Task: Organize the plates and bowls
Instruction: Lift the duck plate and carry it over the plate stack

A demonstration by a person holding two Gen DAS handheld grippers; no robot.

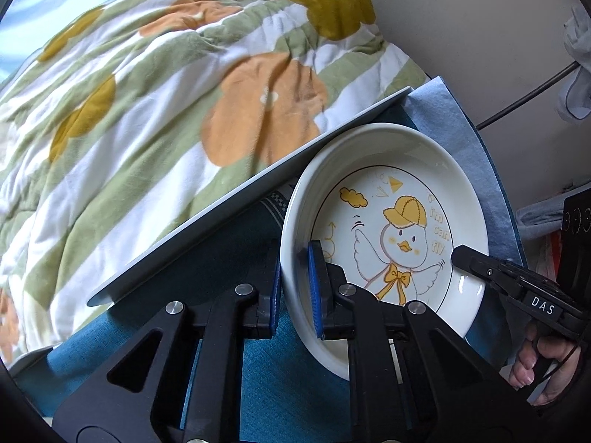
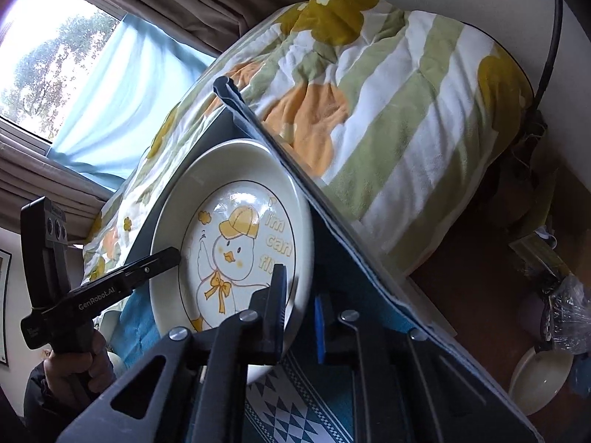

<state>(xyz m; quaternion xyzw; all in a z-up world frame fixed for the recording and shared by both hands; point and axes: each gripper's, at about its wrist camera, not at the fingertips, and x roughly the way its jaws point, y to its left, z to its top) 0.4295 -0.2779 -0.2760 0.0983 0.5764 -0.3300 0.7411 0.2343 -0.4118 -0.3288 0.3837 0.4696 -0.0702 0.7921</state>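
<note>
Gripping opposite sides of one plate (image 1: pixel 384 221), the left gripper (image 1: pixel 295 288) and the right gripper (image 2: pixel 301 317) each have their fingers clamped on its raised rim, one blue pad inside the rim and one outside. The plate is white, with a cartoon duck in a yellow cap and yellow bow printed in its middle beside the words "I'm can fly". It sits on a blue cloth (image 1: pixel 258 376) that covers the surface, close to the far edge, where a pale board (image 1: pixel 258 184) borders the cloth. In the left wrist view the right gripper reaches in from the right, its black tip on the plate's far rim, and a hand (image 1: pixel 543 365) wraps the handle below it. In the right wrist view the left gripper comes in from the left with its tip on the opposite rim, held by the other hand (image 2: pixel 74 365). The cloth shows a white geometric pattern beneath the right gripper. Beyond the surface lies a bed under a quilt (image 1: pixel 147 110) striped green and white with orange and mustard flowers. A window (image 2: pixel 44 59) with a light blue curtain (image 2: pixel 122 103) stands behind the bed. A white bowl (image 2: pixel 539 384) rests low on the floor at right, beside crumpled plastic.
</note>
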